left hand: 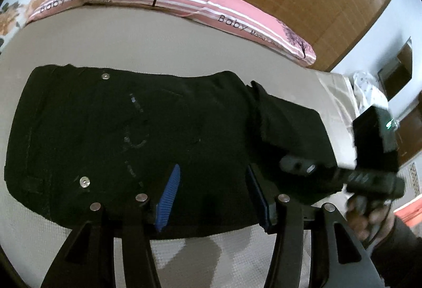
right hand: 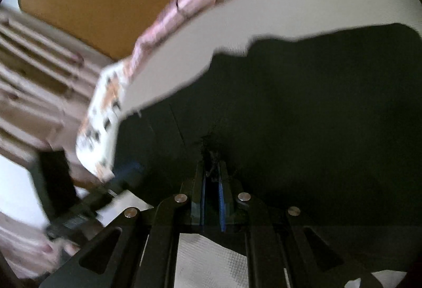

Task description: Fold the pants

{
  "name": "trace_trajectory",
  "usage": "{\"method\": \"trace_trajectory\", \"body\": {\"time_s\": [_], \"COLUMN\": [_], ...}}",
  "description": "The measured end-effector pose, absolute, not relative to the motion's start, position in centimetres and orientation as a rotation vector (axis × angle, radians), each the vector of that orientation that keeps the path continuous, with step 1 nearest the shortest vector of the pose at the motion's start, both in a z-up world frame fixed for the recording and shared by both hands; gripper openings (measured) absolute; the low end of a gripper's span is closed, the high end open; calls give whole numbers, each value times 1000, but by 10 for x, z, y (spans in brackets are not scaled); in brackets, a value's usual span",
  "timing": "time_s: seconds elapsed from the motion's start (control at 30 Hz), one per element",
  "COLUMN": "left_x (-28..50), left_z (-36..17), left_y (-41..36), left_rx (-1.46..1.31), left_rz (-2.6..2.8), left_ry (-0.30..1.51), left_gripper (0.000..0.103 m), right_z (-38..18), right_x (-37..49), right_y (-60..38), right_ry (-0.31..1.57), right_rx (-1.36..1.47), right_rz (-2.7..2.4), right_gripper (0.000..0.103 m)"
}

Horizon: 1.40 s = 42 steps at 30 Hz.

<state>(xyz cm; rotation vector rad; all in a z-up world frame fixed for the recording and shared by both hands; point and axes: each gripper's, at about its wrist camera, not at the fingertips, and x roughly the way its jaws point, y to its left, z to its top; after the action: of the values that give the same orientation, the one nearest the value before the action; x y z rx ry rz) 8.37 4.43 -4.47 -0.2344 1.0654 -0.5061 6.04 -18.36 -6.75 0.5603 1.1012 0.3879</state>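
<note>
The left gripper (left hand: 213, 195) points steeply down with its blue-padded jaws standing apart, nothing pressed between them. The right gripper (right hand: 212, 198) also slants downward, its jaws drawn almost together and pinching a fold of the black pants (right hand: 303, 116) between the blue pads. In the left wrist view the right gripper's body shows blurred at the right edge, a hand (left hand: 366, 219) wrapped around its handle below.
</note>
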Motion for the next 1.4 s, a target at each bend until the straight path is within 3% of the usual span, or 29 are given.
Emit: {"method": "trace_trajectory", "body": {"time_s": [0.13,0.2,0.3,0.7,0.97,1.27,1.4], "left_x": [85,85,86,103,109,107,108], "left_z": [-44,-43,-43,-76,-103,-106,-117], "left_y": [39,32,24,-16,-24,-27,-48], "left_rx": [-246,-249,-291,-522,-580,-591,-622], "left_rz": [-554,-584,-644,-729,-648,-650,-704], "left_ry": [1078,1093,1125,1404,1468,1424,1479], "left_gripper": [53,53,53,52,50,50,17], "right_z": [-84,-84,-73,-13,-15,-20,-21], "right_x": [54,55,50,-11,-16,-14,-15], "right_y": [-173,-174,-180,-300,-322,-328,-330], "right_ry": [1153,1164,1145,823,786,791,791], "right_rx": [475,457,476,691,753,802,806], "right_rz": [372,368,367,106,76,102,91], "right_gripper": [10,16,42,45,45,45,45]}}
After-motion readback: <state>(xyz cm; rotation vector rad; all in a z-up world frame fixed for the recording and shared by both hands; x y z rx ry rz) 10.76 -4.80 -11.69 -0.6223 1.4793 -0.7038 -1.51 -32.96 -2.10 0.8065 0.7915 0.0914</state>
